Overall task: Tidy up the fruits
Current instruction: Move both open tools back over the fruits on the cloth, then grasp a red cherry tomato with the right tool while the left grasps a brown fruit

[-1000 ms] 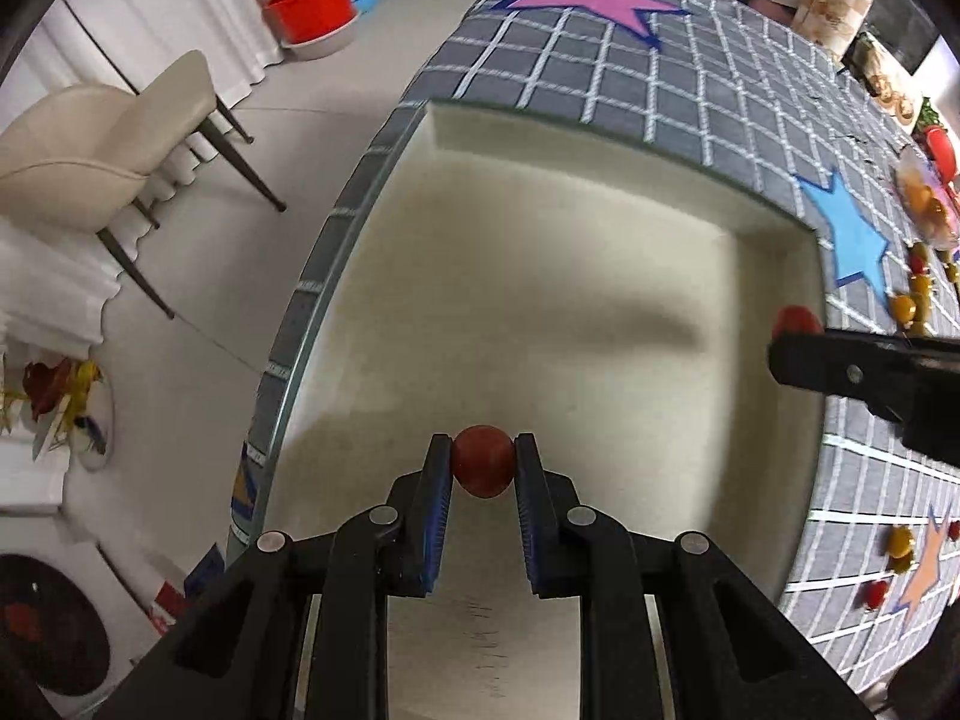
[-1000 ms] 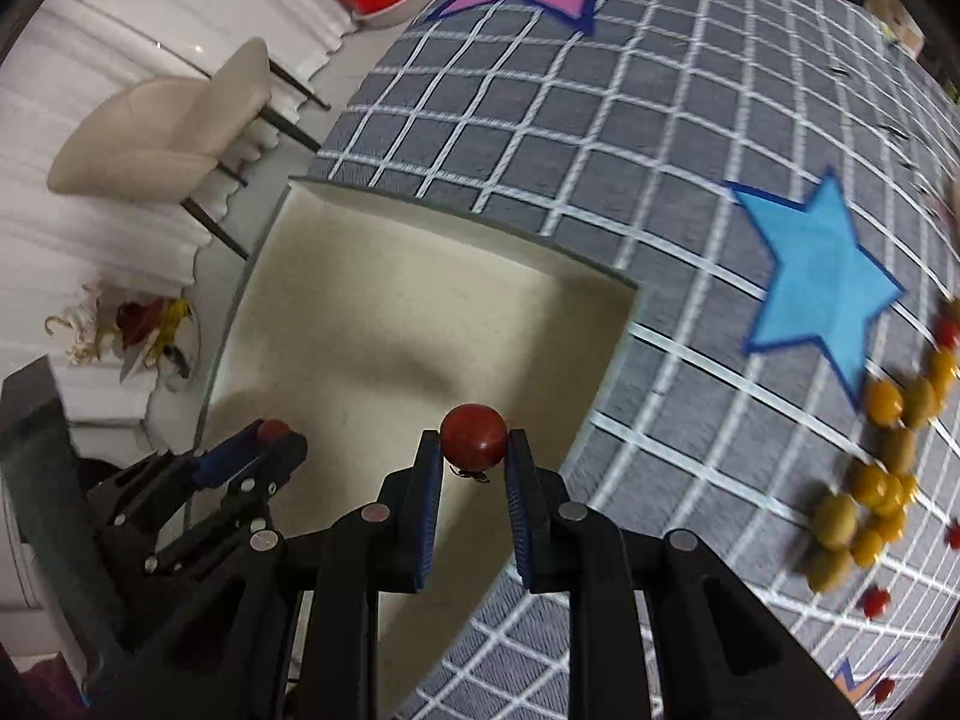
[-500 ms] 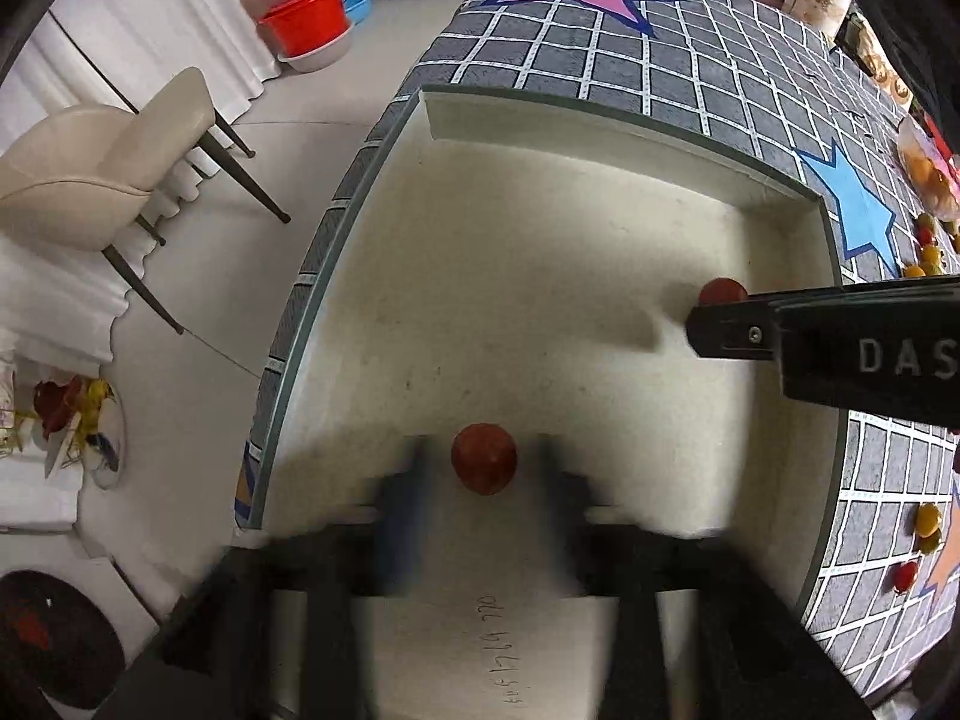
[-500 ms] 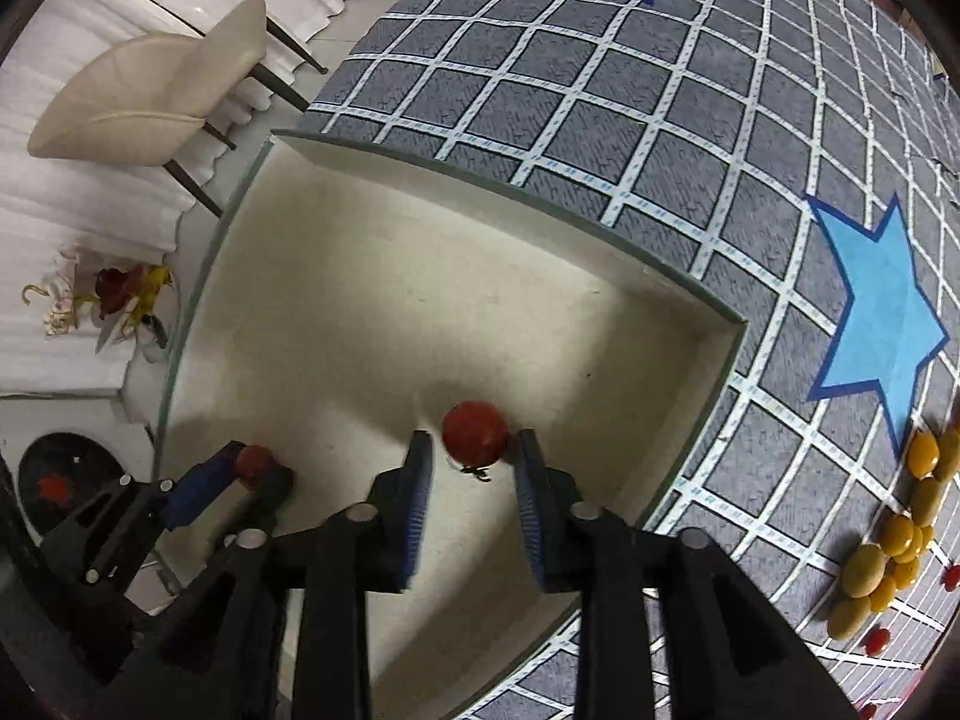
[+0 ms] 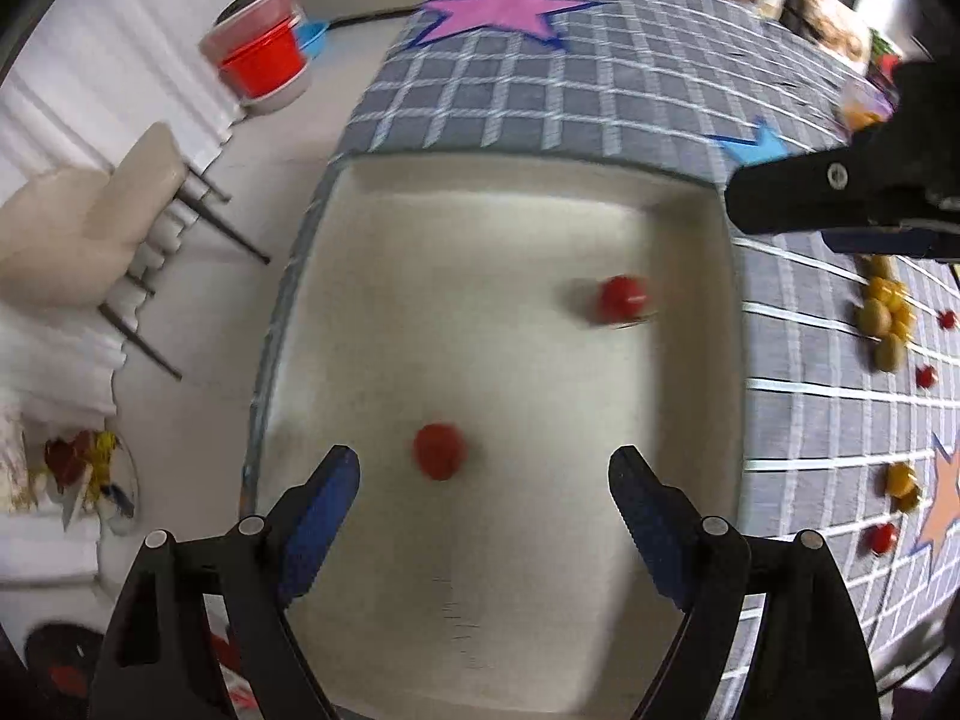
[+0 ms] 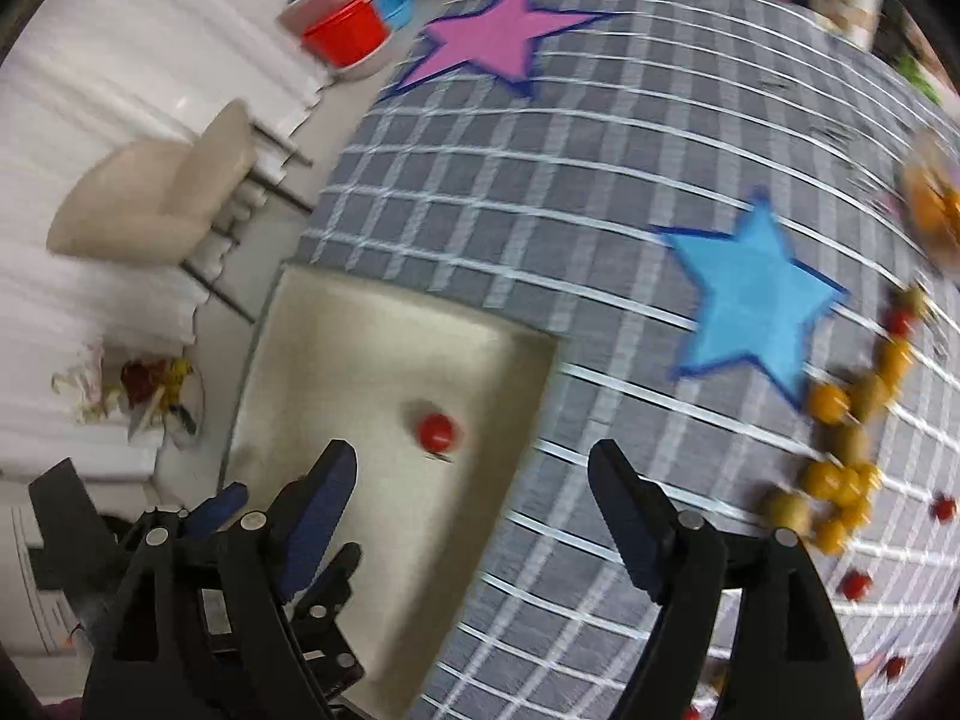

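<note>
A cream tray (image 5: 456, 228) lies at the table's left edge. Two red cherry tomatoes lie loose in it in the left wrist view: one (image 5: 440, 450) just ahead of my open, empty left gripper (image 5: 483, 489), one (image 5: 621, 298) further right. In the right wrist view the tray (image 6: 336, 324) holds a tomato (image 6: 436, 431) ahead of my open, empty right gripper (image 6: 471, 483), which hovers over the tray's right rim. The right gripper also shows as a black bar (image 5: 840, 198) at the upper right of the left wrist view.
Yellow, green and red small fruits (image 6: 840, 456) lie scattered on the grey checked cloth (image 6: 600, 180) right of the tray, also in the left wrist view (image 5: 888, 324). A blue star (image 6: 750, 300) and pink star (image 6: 492, 42) mark the cloth. A chair (image 5: 78, 222) stands beyond the table's edge.
Both grippers opened and let go of their tomatoes, which now lie in the tray. Both grippers have pulled back and up; the right one moved away to the right.
</note>
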